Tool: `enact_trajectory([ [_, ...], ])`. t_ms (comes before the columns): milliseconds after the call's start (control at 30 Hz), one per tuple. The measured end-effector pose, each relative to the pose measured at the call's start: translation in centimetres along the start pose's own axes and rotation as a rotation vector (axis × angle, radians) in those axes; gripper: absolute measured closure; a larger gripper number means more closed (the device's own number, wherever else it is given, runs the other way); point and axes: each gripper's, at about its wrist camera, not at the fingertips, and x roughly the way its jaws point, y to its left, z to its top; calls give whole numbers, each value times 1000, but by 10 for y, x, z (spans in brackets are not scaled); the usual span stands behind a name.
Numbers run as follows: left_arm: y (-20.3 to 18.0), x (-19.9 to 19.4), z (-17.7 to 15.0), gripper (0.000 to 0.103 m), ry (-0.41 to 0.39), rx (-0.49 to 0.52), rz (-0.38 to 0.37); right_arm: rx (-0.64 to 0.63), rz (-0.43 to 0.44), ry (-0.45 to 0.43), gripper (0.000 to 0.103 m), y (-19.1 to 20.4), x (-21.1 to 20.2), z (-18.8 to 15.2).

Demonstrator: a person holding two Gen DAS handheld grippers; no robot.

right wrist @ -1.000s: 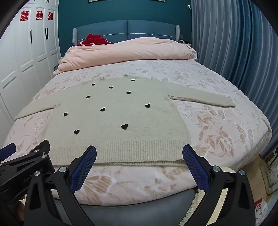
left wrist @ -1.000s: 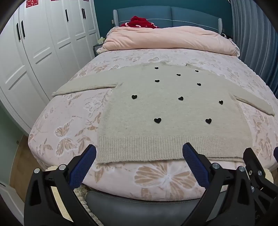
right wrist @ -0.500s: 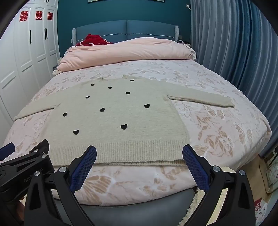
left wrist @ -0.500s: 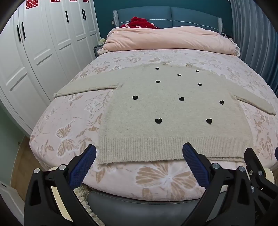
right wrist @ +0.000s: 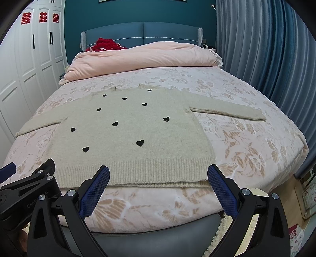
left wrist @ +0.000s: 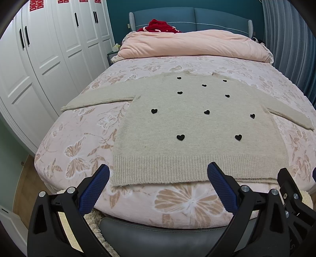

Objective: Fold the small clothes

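The beige knitted sweater with small black hearts (left wrist: 197, 126) lies flat on the floral pink bed (left wrist: 79, 150), soft and light, best taken at its near ribbed hem, while the left gripper (left wrist: 158, 185) and the right gripper (right wrist: 158, 185) hover with fingers spread and empty.

A wide bed with a pink floral cover (left wrist: 83, 138) and a blue padded headboard (right wrist: 142, 31) stands against a teal wall (right wrist: 138, 11). White panelled wardrobes (left wrist: 39, 59) line 1 side, pleated blue curtains (right wrist: 266, 49) the other.
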Motion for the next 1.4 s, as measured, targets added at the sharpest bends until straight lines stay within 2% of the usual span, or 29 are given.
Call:
enact_trajectory([
  [1400, 4, 4, -3, 7, 11, -12, 1, 8, -3, 13, 5, -2, 4, -5],
])
